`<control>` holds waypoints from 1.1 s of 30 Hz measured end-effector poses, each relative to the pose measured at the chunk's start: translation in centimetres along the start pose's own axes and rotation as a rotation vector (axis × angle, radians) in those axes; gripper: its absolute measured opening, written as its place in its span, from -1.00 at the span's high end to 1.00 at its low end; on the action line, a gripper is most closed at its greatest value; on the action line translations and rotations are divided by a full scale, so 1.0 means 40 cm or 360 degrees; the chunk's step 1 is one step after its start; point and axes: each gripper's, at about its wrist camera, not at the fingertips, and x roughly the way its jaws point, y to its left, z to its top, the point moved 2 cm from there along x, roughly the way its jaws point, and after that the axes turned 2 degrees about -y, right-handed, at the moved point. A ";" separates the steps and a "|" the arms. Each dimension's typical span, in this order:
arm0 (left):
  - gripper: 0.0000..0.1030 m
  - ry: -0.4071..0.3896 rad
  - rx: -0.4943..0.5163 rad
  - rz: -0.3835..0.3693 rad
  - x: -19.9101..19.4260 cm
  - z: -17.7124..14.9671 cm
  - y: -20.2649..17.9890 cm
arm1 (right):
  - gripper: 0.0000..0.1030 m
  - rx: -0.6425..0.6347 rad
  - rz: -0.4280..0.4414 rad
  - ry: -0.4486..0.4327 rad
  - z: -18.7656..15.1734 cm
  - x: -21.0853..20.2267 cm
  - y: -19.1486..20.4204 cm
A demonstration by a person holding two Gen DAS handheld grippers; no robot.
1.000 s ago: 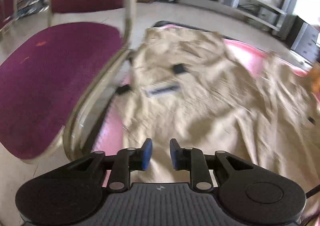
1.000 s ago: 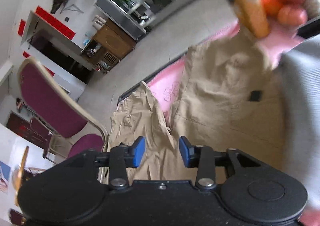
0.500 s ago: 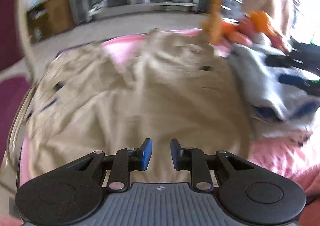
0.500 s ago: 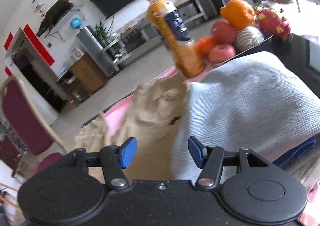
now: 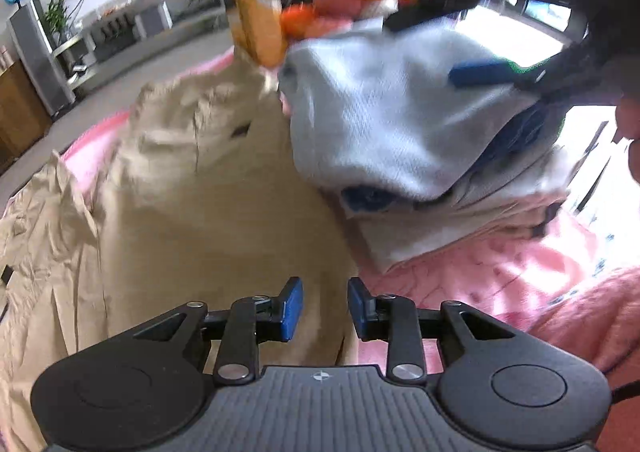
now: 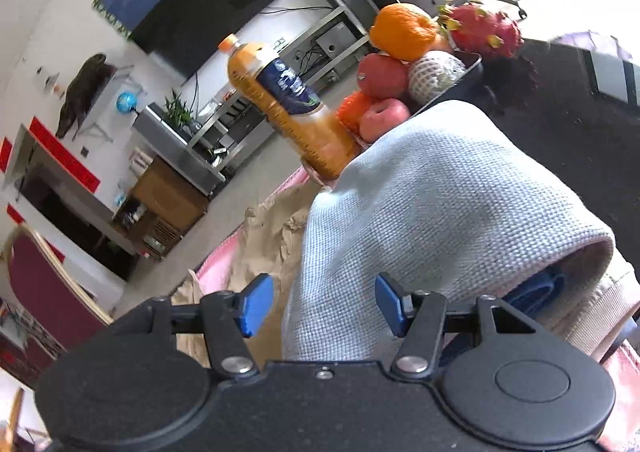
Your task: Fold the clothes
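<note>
Left wrist view: left hand-held gripper (image 5: 323, 306) hovers low, pointing forward over the near edge of the tan garment (image 5: 192, 212), jaws a narrow gap apart, nothing between them. Tan garment is thin, creased woven cloth spread flat on a pink blanket (image 5: 500, 272). Just right of it sits a stack of folded clothes (image 5: 440, 212), pale blue knit (image 5: 384, 116) on top. Right hand-held gripper (image 5: 480, 73) reaches in from upper right over the knit, blurred.

Right wrist view: right hand-held gripper (image 6: 325, 304) is tilted, jaws wide, holding nothing. Knit (image 6: 420, 220) lies straight ahead, its coarse-ribbed rolled fold between and beyond the blue pads (image 6: 252, 304); contact unclear. Tan garment (image 6: 264, 240) lies left of it. Behind: orange bottle (image 6: 288, 104), tray of fruit (image 6: 420, 52).
</note>
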 end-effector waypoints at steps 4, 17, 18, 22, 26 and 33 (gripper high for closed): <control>0.32 0.0091 0.0057 0.0066 0.041 0.006 -0.025 | -0.11 0.0042 0.0021 0.0013 0.003 0.003 -0.012; 0.16 0.0072 0.0304 0.0141 0.017 0.016 -0.125 | -0.24 0.0299 -0.0018 -0.0053 0.018 -0.007 -0.090; 0.11 0.0067 0.0300 0.0138 0.017 0.017 -0.130 | -0.24 0.0294 -0.0018 -0.0052 0.018 -0.006 -0.089; 0.05 0.0172 0.0294 0.0245 0.082 0.009 -0.119 | -0.24 0.0289 -0.0013 -0.0042 0.013 -0.001 -0.087; 0.23 0.0196 0.0280 0.0295 0.100 0.012 -0.100 | -0.25 0.0249 -0.0019 -0.0034 0.010 0.005 -0.083; 0.89 0.0132 0.0146 0.0256 0.030 0.026 -0.013 | -0.25 0.0148 0.0018 -0.0014 0.002 0.018 -0.057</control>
